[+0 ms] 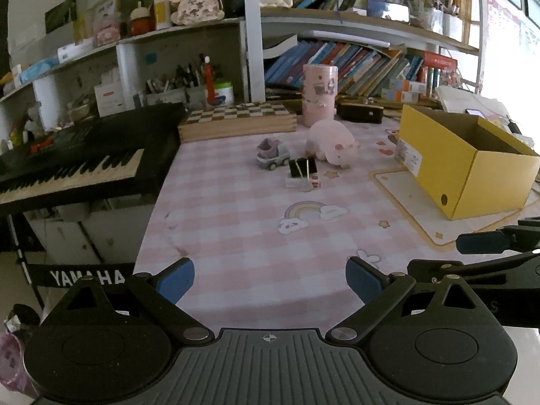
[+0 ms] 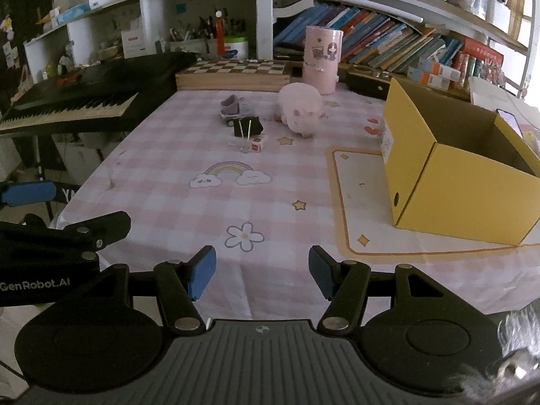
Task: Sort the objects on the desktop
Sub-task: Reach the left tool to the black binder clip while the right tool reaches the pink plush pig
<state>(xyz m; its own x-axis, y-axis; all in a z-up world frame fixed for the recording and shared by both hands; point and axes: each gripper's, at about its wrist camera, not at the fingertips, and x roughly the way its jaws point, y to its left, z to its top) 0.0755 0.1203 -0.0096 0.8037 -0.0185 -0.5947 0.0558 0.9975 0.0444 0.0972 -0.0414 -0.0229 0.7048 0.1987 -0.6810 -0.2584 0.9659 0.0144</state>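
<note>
While hovering low over the near edge of the pink checked tablecloth, held the left gripper spread wide with nothing between the pads, and the right gripper likewise wide and empty, just beside it on its right. Found no task item within reach: all lay well ahead, past the rainbow print. Met first a small red-and-white eraser-like block, touching or nearly touching a black binder clip just behind it. Judged this pair the likeliest trouble: could pinch both at once, or push the flat block along the cloth instead of lifting it. Noted a toy truck just left of the clip; could roll away if nudged by a finger. Noted a pink plush pig just right of the clip, probably soft enough to slip from a shallow grip. Placed the open yellow cardboard box ahead and to the right of both grippers, nearer the right one; risked clipping its tall wall on a low carry. Risked too a knock between the two grippers, given so close a start.
</note>
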